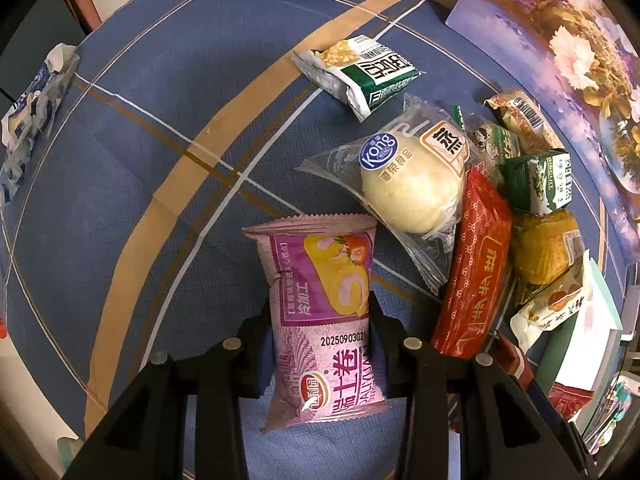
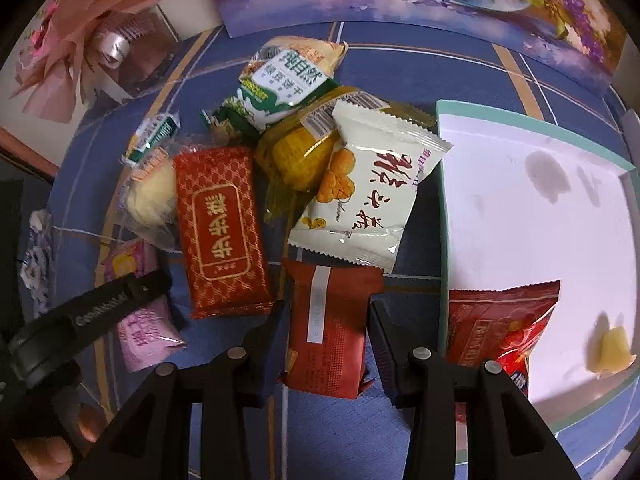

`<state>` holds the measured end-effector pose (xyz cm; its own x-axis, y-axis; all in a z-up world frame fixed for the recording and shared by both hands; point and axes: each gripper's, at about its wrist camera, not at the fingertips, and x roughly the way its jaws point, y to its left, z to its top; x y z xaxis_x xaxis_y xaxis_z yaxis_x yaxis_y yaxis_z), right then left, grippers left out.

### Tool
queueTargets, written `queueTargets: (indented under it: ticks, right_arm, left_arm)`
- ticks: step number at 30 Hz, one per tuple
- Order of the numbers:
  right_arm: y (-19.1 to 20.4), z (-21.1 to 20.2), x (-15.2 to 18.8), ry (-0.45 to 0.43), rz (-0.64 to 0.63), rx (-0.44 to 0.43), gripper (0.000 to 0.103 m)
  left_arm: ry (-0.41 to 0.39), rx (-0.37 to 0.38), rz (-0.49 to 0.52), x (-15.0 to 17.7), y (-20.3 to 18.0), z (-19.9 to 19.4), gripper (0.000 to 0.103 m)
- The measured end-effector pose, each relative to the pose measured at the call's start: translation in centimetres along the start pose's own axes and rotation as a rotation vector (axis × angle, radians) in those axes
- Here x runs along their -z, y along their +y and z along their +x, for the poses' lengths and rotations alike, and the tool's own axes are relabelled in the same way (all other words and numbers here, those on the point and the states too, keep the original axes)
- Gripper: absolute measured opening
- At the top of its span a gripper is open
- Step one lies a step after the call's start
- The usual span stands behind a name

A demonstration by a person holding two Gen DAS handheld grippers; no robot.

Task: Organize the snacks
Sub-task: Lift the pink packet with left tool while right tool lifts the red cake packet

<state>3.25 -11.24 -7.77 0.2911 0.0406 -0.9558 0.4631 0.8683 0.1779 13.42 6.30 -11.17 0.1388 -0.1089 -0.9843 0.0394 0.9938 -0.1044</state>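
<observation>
While my left gripper (image 1: 320, 320) clamps the pink roll packet (image 1: 324, 320), clear of the snack pile (image 1: 460, 200), my right gripper (image 2: 326, 320) straddles a dark red packet (image 2: 328, 328) beside the tray (image 2: 532, 208), contact uncertain.

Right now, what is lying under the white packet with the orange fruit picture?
The white packet overlaps the clear-wrapped yellow snack at its upper left, and its lower edge overlaps the dark red packet between the right fingers. Whatever else lies beneath is covered.
</observation>
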Motion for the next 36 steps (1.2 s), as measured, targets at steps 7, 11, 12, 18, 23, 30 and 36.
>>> queueTargets:
  ticks: [7, 11, 12, 18, 23, 30, 36]
  right_arm:
    - [0.5, -0.3, 0.0, 0.012, -0.018, -0.030, 0.044]
    - [1.0, 1.1, 0.2, 0.047, -0.035, -0.001, 0.045]
    - [1.0, 1.2, 0.4, 0.049, -0.042, 0.008, 0.046]
    - [1.6, 2.3, 0.9, 0.065, -0.076, 0.060, 0.046]
    - [2.3, 2.6, 1.2, 0.052, -0.108, 0.099, 0.046]
    - [4.2, 3.2, 1.7, 0.034, -0.164, 0.163, 0.046]
    - [4.6, 3.1, 2.4, 0.034, -0.156, 0.155, 0.046]
  left_arm:
    - [0.004, 0.012, -0.006, 0.2, 0.4, -0.3, 0.041]
    - [0.008, 0.014, -0.006, 0.1, 0.5, -0.2, 0.041]
    - [0.008, 0.013, -0.004, 0.1, 0.5, -0.1, 0.041]
    - [0.007, 0.002, 0.008, 0.1, 0.0, 0.2, 0.041]
    - [0.002, -0.015, 0.027, 0.1, -0.6, 0.4, 0.041]
    - [-0.012, -0.064, 0.063, 0.4, -1.9, 0.5, 0.041]
    - [-0.019, -0.084, 0.081, 0.6, -2.9, 0.3, 0.042]
